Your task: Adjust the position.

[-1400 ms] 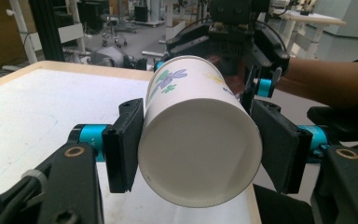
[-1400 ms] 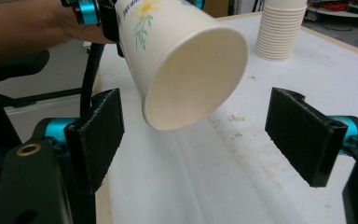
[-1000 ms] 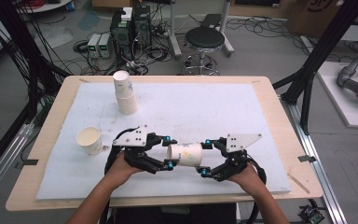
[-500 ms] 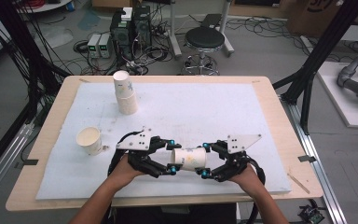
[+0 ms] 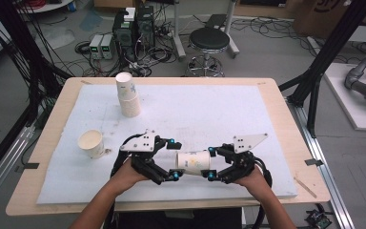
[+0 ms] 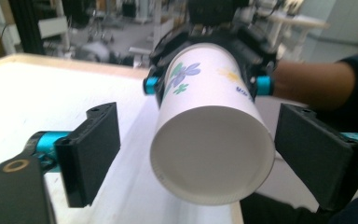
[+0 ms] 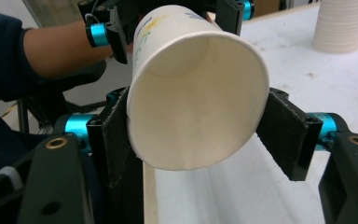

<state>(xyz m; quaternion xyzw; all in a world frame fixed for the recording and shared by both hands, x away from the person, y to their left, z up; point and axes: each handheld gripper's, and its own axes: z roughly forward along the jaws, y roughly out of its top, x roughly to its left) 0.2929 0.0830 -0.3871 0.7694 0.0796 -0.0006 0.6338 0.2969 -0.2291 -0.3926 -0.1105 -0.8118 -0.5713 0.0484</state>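
Two grippers are meeting over the near edge of the counter (image 5: 267,109), with one paper cup (image 5: 194,162) lying sideways between them. Fingers of the right gripper (image 5: 211,163) are pressing on the cup near its open mouth: in the right gripper view the black fingers (image 7: 116,135) are sitting against both sides of the rim of the cup (image 7: 196,102), and they have just been closing on it. Fingers of the left gripper (image 5: 175,160) are standing wide apart, having just been opening; in the left gripper view the fingers (image 6: 95,149) are flanking the closed base of the cup (image 6: 212,149) with a clear gap on either side, so they are touching nothing. That cup is carrying a printed flower pattern and is hanging level above the white mat (image 5: 219,109) that is covering the counter. Both hands are coming in from the bottom of the high view, the left hand (image 5: 124,176) and the right hand (image 5: 255,179) each gripping its tool. Farther out, a single upright cup (image 5: 90,144) is standing on the mat to the left, well apart from the grippers. Beyond it, a stack of cups (image 5: 127,94) is standing near the far left of the mat. Behind the counter, a black stool (image 5: 209,40) and some electronic boxes (image 5: 133,24) are sitting on the floor.
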